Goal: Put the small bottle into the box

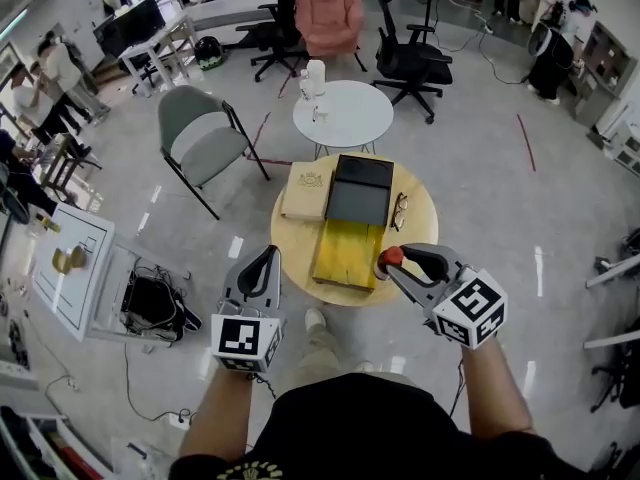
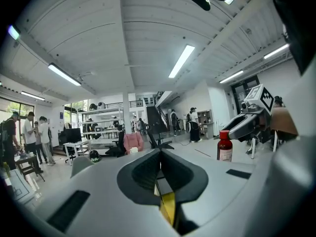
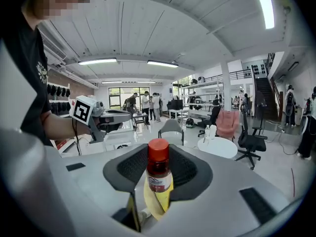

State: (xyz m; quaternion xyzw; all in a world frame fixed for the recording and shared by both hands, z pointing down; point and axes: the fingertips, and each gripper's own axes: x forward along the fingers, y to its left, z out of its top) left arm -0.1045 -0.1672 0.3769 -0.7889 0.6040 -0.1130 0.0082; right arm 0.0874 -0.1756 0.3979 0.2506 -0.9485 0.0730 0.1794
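Small bottle (image 3: 159, 177), likely light, rigid, slick and breakable, is gripped upright by its body in the right hand-held gripper's (image 1: 392, 265) part-open jaws, just 3 o'clock of the box (image 1: 345, 255); left hand-held gripper (image 2: 160, 164) closed, empty.

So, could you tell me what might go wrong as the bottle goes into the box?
The right gripper seems to hold the bottle near its jaw tips, so it may tip or slip out. The glasses lie just beside the box on that side and could get knocked.
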